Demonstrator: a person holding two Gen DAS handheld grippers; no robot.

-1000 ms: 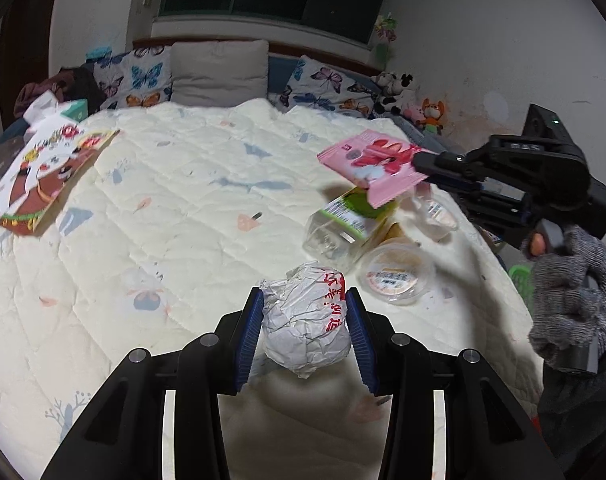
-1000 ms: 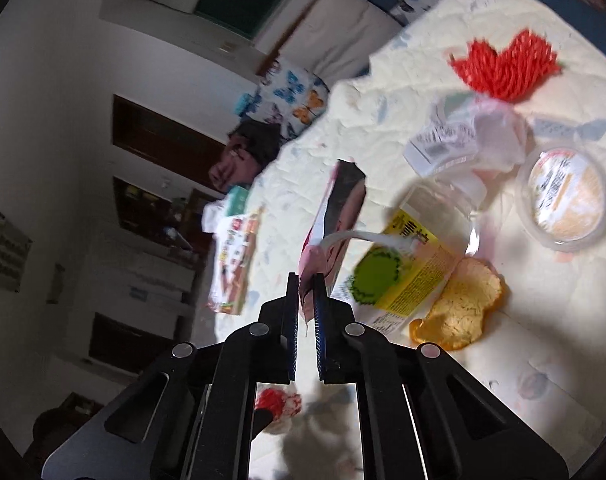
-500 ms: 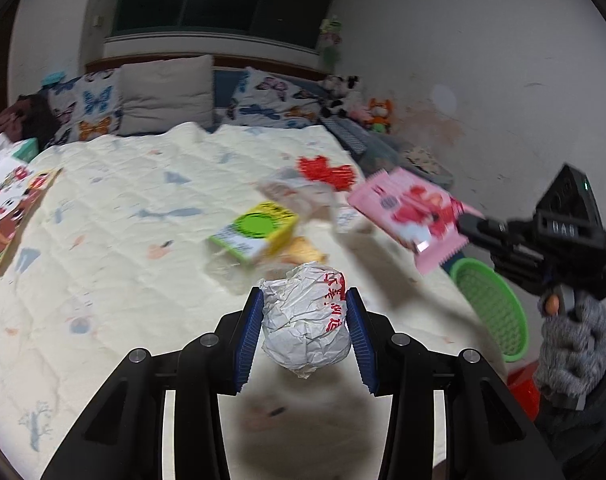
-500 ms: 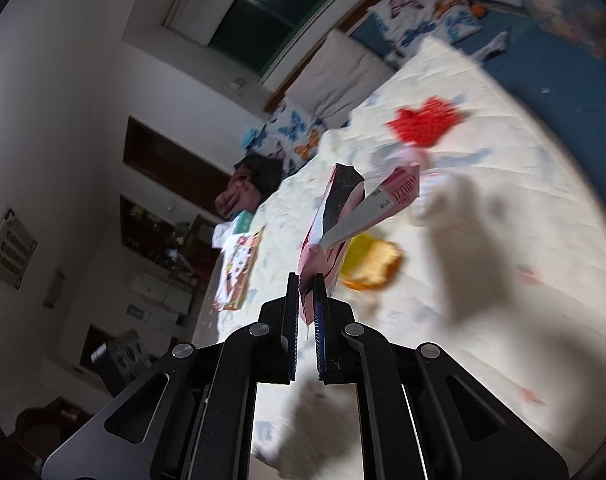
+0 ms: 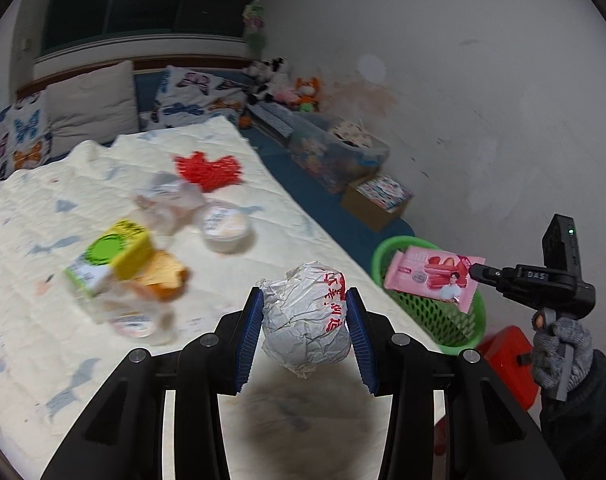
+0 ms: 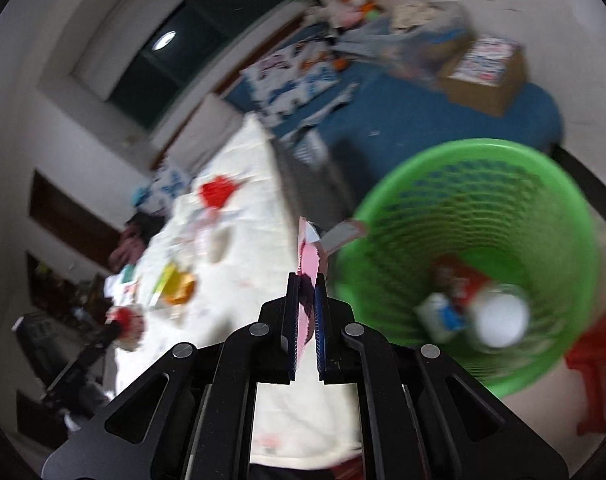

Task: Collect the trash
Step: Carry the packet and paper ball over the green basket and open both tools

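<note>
Above the bed's edge, the left tool pinches a crumpled paper ball, while the right tool clamps a pink snack wrapper over the green basket beside the bed.

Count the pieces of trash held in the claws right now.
2. A crumpled paper ball sits in the left claw above the bed; a pink wrapper hangs from the right claw over the green basket.
</note>
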